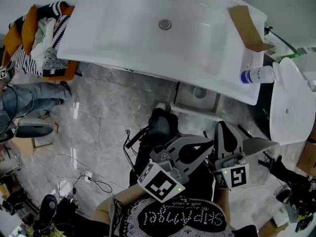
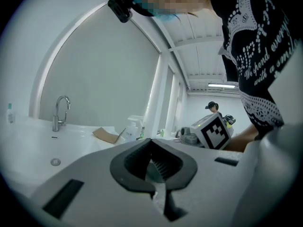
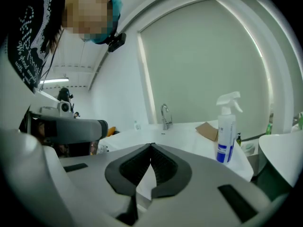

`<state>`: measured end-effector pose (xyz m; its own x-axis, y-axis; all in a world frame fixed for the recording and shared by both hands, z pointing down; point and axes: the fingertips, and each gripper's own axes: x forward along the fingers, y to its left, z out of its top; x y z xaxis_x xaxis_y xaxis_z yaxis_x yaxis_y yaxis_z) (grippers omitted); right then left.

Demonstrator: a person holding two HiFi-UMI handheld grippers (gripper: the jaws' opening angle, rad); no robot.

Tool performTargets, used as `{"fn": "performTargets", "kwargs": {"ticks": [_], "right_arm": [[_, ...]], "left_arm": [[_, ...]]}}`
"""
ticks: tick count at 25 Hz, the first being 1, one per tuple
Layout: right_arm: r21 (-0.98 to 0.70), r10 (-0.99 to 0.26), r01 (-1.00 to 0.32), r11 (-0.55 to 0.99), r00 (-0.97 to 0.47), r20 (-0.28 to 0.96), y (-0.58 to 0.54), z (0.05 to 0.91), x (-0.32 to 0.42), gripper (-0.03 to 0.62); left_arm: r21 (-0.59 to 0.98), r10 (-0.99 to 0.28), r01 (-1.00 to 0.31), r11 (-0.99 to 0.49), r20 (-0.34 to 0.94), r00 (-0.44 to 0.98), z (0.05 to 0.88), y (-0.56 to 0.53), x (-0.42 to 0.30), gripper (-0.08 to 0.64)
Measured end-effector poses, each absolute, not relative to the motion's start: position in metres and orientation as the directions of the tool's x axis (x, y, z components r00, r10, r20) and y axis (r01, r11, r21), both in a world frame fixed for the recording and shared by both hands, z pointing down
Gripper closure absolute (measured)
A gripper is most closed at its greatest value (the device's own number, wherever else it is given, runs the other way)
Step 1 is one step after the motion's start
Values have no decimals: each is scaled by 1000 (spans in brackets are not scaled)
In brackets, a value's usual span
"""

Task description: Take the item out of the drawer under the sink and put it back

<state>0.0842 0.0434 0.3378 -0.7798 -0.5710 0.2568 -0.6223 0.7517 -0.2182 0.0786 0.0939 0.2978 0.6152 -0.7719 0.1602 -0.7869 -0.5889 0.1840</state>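
Presently: left hand-held gripper [image 2: 151, 141] has its jaws pressed together, ribbed pads meeting at the tips, nothing between them. Right hand-held gripper [image 3: 150, 148] reads the same: jaws together, empty. In the head view both sit low and centre, close to the person's body, side by side and pointing toward the upper right of the frame.

Beyond the jaws, both gripper views look across the white sink [image 1: 148, 38] at about rim level. The faucet [image 3: 164, 116] stands at the far edge. A spray bottle [image 3: 226, 131] and a flat piece of cardboard [image 1: 247, 28] lie on the right-hand end of the sink.

Task thing: not in either gripper. Under the sink rim, centre right of the head view, a grey recess [image 1: 197, 95] shows a round shape inside. It is probably the drawer standing open. Whether that shape is the item, cannot tell.

Judgement: neither gripper is working the drawer. With both empty, this is either the start of the take-out or the end of the put-back, and the frames do not settle which.

Next move, if taking out: bring one gripper down below the rim to the recess, spread its jaws, and line the pads across the item. The rim overhangs, so approach from the front.
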Motion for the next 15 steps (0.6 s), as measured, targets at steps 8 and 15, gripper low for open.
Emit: {"fn": "performTargets", "kwargs": {"ticks": [8, 15], "right_arm": [[-193, -664, -690, 698, -724, 188, 50, 292, 124, 574], [-139, -706, -717, 683, -697, 128, 47, 272, 133, 574]], "left_arm": [[97, -646, -659, -746, 137, 751, 280, 89, 116, 555], [21, -579, -589, -808, 158, 800, 285, 78, 134, 555]]}}
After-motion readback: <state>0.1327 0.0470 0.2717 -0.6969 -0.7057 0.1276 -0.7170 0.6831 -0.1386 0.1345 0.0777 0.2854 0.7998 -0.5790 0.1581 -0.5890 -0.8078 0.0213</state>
